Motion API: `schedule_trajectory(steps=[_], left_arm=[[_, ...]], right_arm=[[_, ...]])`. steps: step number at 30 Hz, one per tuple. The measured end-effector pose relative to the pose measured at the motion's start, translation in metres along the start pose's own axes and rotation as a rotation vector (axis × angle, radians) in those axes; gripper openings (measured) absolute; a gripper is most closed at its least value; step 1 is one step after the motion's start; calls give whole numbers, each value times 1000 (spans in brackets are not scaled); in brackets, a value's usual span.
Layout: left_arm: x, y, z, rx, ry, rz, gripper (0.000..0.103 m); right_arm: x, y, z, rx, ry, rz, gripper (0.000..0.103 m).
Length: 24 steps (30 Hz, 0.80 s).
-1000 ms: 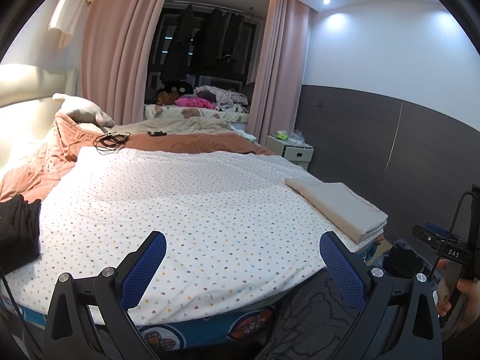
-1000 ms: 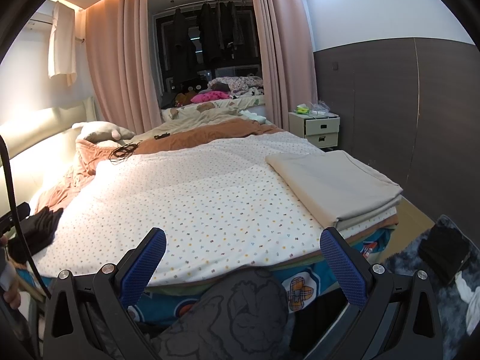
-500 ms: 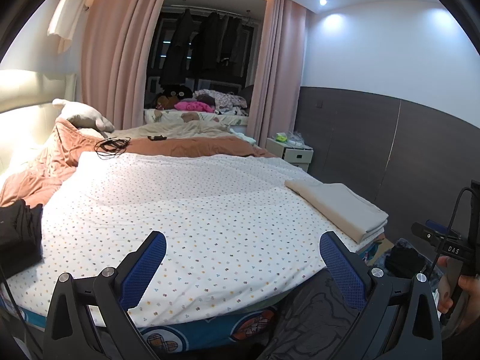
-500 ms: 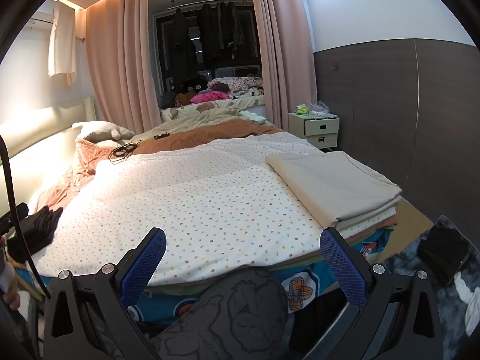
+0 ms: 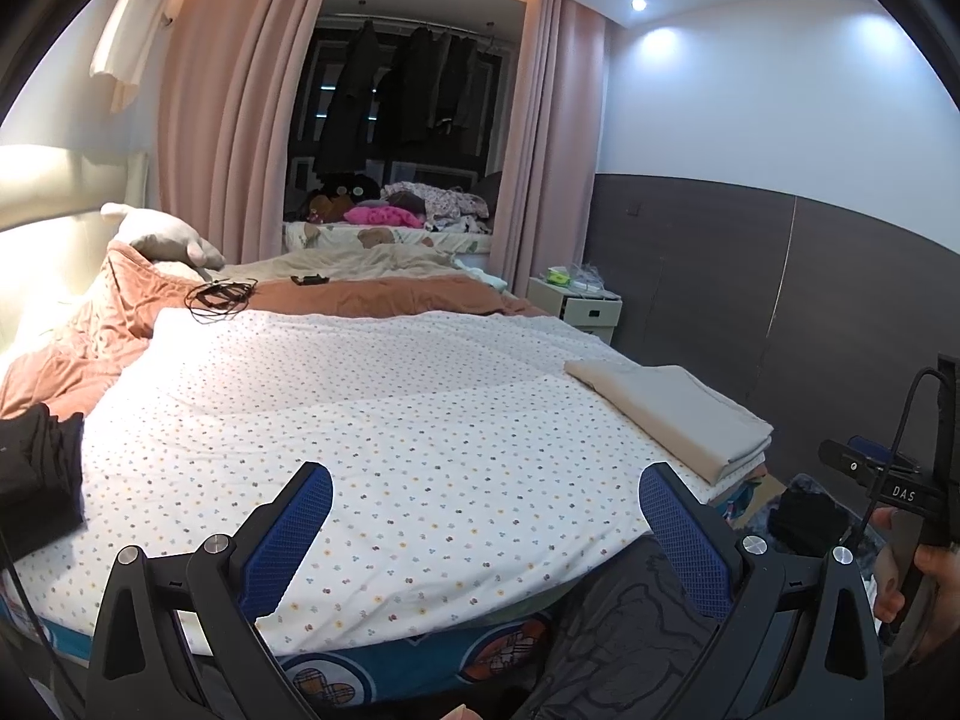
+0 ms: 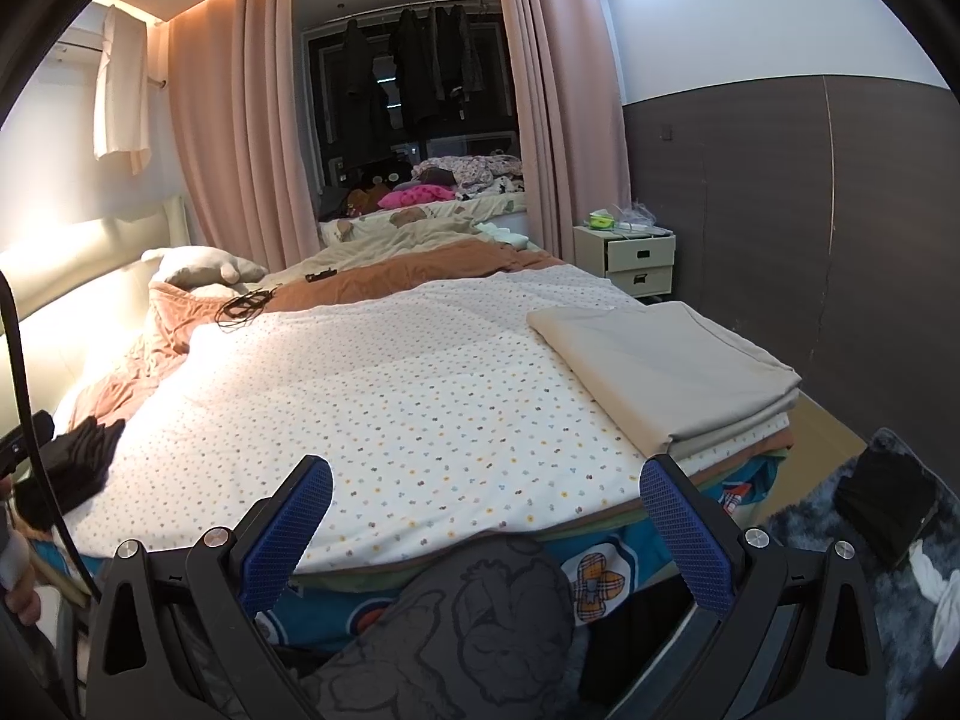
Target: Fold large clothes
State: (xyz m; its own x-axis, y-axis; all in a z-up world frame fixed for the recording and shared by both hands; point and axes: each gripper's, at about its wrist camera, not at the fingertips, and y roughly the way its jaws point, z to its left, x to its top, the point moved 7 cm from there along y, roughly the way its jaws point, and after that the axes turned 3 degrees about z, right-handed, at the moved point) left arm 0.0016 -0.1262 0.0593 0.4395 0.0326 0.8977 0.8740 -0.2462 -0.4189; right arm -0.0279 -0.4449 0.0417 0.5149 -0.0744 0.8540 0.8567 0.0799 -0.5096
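Bed (image 5: 420, 420): fills both views, covered by a white dotted quilt (image 6: 390, 390) spread flat with nothing on its middle.
Blanket (image 5: 390, 297): orange-brown, rumpled along the far and left side of the bed, next to a pillow (image 5: 162, 234).
Beige stack (image 6: 666, 366): folded flat cloth, squared up at the bed's right near corner; it reads as a finished piece.
Dark clothes (image 5: 36, 468): a black pile at the bed's left edge, loosely layered; I cannot tell whether it is folded or waiting.
Rug (image 6: 840, 540): on the floor to the right, with another dark item (image 6: 882, 498) lying on it.
Nightstand (image 6: 630, 258): against the wall past the bed, small things on top.
Cable (image 5: 216, 297): a black coil on the blanket, far side.
Left gripper (image 5: 483, 528): blue pads wide apart, holding nothing, hovering over the bed's near edge.
Right gripper (image 6: 485, 525): fingers likewise spread, empty, near the same edge; a knee in patterned trousers (image 6: 480, 612) shows below it.
Progress: one piece looks done, and no garment is laid out on the quilt, so a fresh cycle seems about to start.
Left to do: probably fetch the dark clothes from the left edge or the rug, spread one out, then fold.
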Motion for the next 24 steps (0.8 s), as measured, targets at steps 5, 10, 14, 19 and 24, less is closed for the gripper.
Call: schedule_trajectory(steps=[5,10,14,19,24], left_arm=[[0,0,0,3,3,-4,103],[0,-1,-1,2,8,-6,103],[-1,-1,-3,2,15,-6,103],[-1,-2,-3,2,16,-4,103],[-1,-2,-3,4,16,-3,103]], right_arm=[[0,0,0,0,0,1,103],[-1,-1,0,-3,3,5,103],[-2,-1,1,-7,5,11,103],[-2,0,-1,-9,11,16,103],[-2,1,-2,-10,13,21,103]])
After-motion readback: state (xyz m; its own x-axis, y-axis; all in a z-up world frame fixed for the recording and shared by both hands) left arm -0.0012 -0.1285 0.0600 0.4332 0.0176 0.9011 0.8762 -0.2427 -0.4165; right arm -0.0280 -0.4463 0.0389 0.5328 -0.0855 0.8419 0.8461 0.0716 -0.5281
